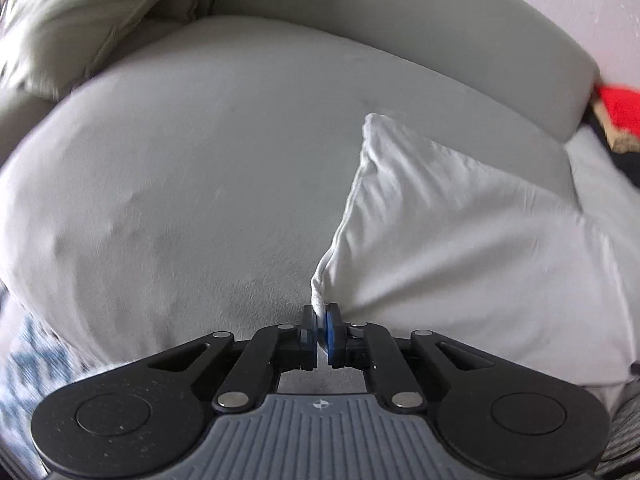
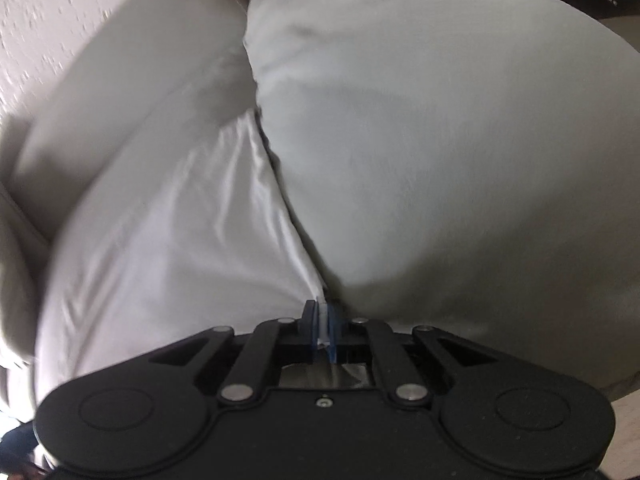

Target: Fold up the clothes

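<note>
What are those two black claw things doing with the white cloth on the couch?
A person is folding laundry with a gripper in each hand. The left gripper is pinched shut on one corner of a white cloth, and the right gripper is pinched shut on another edge of it. The cloth lies spread over a grey couch cushion. No fold has been made yet.
</note>
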Motion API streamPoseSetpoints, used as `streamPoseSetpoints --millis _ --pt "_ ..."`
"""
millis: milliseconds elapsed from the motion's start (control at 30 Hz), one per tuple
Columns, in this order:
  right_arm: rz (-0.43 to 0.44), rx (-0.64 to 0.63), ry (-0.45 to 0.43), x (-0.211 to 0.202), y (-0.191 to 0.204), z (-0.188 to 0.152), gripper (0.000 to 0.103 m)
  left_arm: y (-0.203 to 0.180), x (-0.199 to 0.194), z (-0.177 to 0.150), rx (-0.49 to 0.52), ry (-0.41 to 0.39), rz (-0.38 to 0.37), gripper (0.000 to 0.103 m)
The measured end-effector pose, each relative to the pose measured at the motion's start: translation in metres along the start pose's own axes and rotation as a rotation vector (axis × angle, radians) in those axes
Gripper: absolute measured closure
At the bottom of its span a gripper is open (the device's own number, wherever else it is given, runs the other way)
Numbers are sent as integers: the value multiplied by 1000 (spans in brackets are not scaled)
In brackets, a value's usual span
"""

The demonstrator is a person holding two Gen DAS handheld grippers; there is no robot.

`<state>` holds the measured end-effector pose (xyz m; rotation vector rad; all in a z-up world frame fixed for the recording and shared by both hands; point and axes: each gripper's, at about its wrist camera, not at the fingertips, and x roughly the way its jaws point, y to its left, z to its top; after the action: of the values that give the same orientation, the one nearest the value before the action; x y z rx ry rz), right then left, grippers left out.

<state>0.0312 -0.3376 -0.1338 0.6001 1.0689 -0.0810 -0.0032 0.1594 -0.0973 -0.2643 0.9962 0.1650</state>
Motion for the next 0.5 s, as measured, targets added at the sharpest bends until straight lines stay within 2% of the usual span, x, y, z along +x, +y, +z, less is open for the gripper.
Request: streamPoseSetpoints --millis 33,133,167,200,267,300,400,500 --pt "-15 -13 -1 1 4 -1 97 -3 -5 -1 28 -13 16 90" --pt "-34 -55 -35 -9 16 -3 86 -1 -32 -1 81 -112 15 89" --pt "-25 -66 -57 -16 18 -4 76 1 -41 -1 96 -151 9 83" --pt "6 -68 -94 -27 21 -3 69 2 -50 1 104 -190 -3 81" --pt "76 -61 -161 -40 22 3 64 6 -63 10 88 -265 -55 70" --pt "116 -55 -195 -45 24 7 58 3 -63 17 74 -290 -71 69" --pt "216 -4 -267 -47 27 23 54 -3 -50 37 41 -310 -111 69" --pt "270 61 -261 -27 29 38 55 -12 -24 56 36 -278 -129 68"
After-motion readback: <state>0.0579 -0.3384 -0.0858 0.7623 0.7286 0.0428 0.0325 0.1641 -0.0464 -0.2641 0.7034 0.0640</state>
